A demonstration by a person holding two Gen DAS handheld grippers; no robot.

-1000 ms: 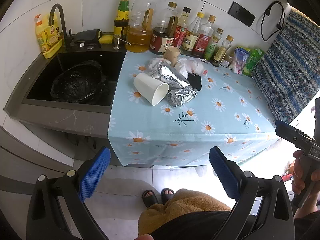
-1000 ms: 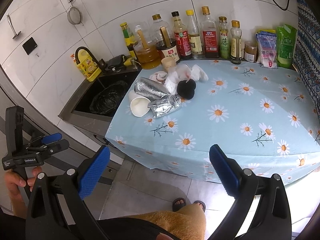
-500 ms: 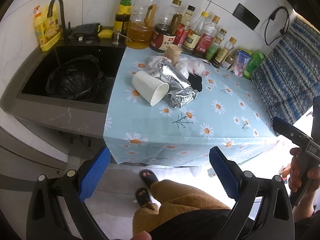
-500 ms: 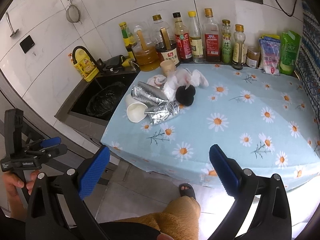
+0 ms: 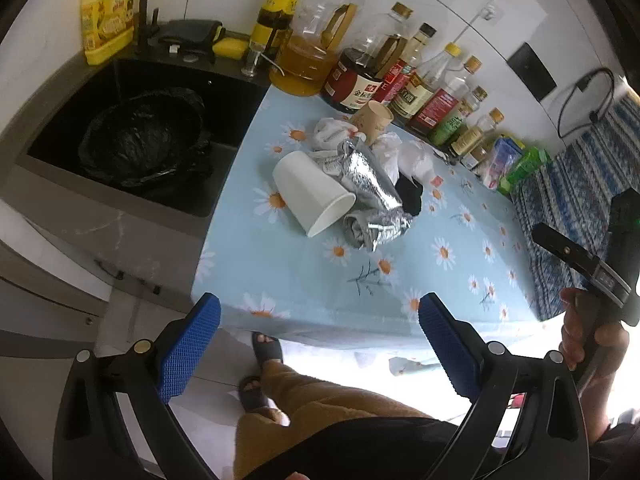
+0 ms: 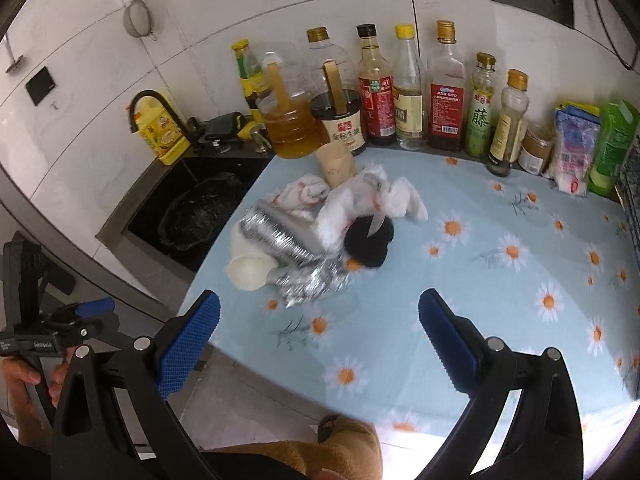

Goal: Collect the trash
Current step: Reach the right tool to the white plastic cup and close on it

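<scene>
Both the left hand-held gripper (image 5: 319, 334) and the right hand-held gripper (image 6: 319, 330) are wide and empty, near the desk (image 5: 420, 280) edge. A white paper cup (image 5: 310, 194) lies beside crumpled silver foil bags (image 5: 370, 196).

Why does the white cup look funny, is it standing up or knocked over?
Knocked over. The white cup lies on its side on the tablecloth, its open mouth facing sideways, against the silver foil bags.

Condiment bottles (image 6: 412, 92) along the tiled wall, daisy tablecloth (image 6: 500, 292), yellow detergent bottle (image 5: 106, 20), black faucet (image 6: 156, 114)
</scene>
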